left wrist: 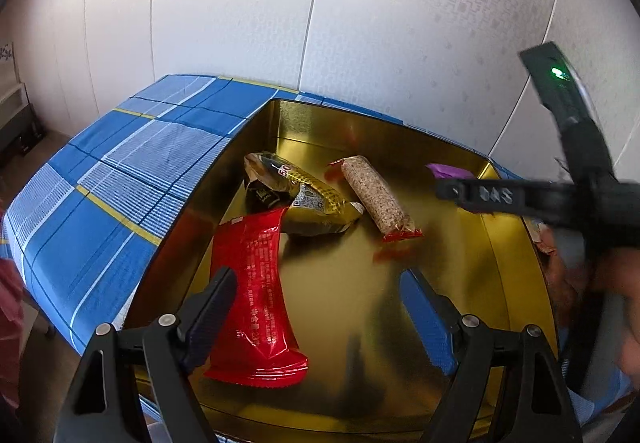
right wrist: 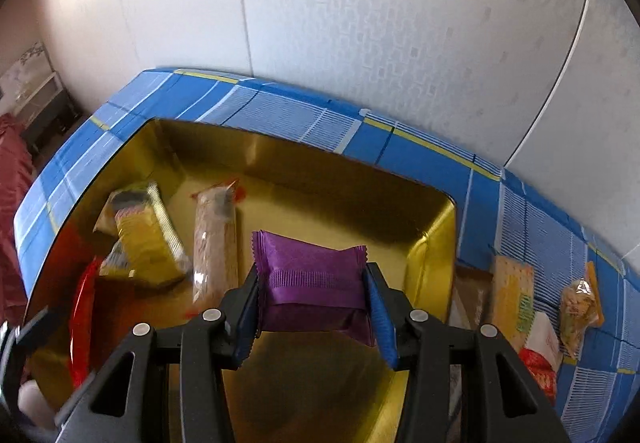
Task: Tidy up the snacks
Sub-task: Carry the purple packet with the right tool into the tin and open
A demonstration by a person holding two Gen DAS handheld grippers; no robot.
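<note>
The right gripper [right wrist: 312, 307], fingers clamped on a purple snack packet [right wrist: 312, 283], hangs over the gold tin [right wrist: 436, 227] on the blue-checked table [right wrist: 532, 219]; a low, level release onto bare floor beside the sesame bar [right wrist: 212, 239] looks best. The left gripper [left wrist: 320, 307] hovers, fingers apart and empty, above the red packet [left wrist: 256, 291]. Only the right view shows loose snacks [right wrist: 512, 295] outside the tin.
</note>
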